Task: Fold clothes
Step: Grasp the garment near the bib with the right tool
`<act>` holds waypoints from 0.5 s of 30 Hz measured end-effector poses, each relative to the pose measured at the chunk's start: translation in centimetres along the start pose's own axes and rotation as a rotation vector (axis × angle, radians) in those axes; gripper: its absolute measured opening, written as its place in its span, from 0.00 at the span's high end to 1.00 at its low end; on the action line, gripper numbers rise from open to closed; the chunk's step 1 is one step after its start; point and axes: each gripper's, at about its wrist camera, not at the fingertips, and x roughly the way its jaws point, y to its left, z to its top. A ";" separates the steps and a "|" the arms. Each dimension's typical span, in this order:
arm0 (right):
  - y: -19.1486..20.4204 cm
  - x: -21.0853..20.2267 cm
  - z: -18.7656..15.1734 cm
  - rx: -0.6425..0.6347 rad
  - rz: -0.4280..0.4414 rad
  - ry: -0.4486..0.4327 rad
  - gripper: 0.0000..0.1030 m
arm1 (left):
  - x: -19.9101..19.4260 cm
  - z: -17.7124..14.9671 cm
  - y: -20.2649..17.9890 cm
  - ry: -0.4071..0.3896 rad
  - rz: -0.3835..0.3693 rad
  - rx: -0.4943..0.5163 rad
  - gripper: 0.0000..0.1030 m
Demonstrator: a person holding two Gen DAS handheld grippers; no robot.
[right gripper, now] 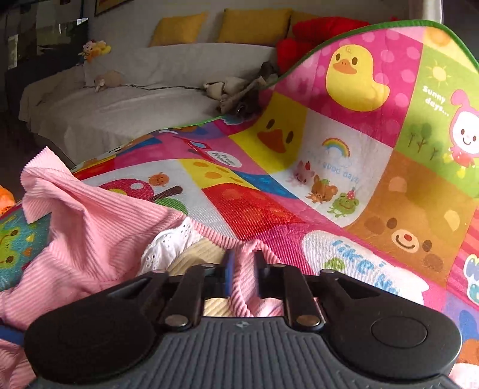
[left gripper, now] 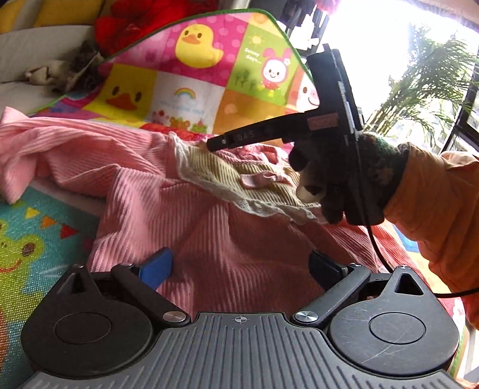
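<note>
A pink ribbed garment (left gripper: 167,206) with a beige corduroy, lace-trimmed collar (left gripper: 221,176) lies crumpled on a colourful play mat (left gripper: 18,239). My left gripper (left gripper: 239,266) is open, its fingers spread low over the pink cloth. My right gripper (right gripper: 243,267) is shut on a fold of the pink garment (right gripper: 89,236) near the white lace (right gripper: 170,248). In the left wrist view the right gripper (left gripper: 215,143) pinches the garment by the collar, held by a gloved hand (left gripper: 344,179).
The play mat's far side (right gripper: 359,134) curls upward. A white-covered sofa (right gripper: 119,101) with yellow cushions (right gripper: 254,24) and red plush (right gripper: 314,33) stands behind. A window and a palm plant (left gripper: 425,77) are at the right.
</note>
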 end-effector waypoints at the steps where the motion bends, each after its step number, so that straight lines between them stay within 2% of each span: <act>1: -0.2 -0.2 -0.1 0.023 0.015 0.002 0.63 | 0.0 0.0 0.0 0.000 -0.001 -0.001 0.03; 6: 0.0 1.1 0.3 0.126 0.108 0.020 0.58 | -0.2 -0.1 0.2 -0.006 -0.005 -0.010 0.03; 8: 1.2 1.9 0.4 0.088 0.093 0.044 0.60 | -0.3 -0.1 0.3 -0.011 -0.009 -0.019 0.03; 10: 2.7 2.0 0.6 -0.012 0.036 0.038 0.85 | -0.3 -0.1 0.4 -0.014 -0.014 -0.028 0.03; 11: 2.9 2.1 0.8 -0.020 0.019 0.035 0.91 | -0.3 -0.1 0.4 -0.015 -0.016 -0.032 0.03; 15: 2.3 3.1 1.7 -0.007 -0.052 0.025 0.95 | -0.4 -0.2 0.4 -0.015 -0.018 -0.030 0.03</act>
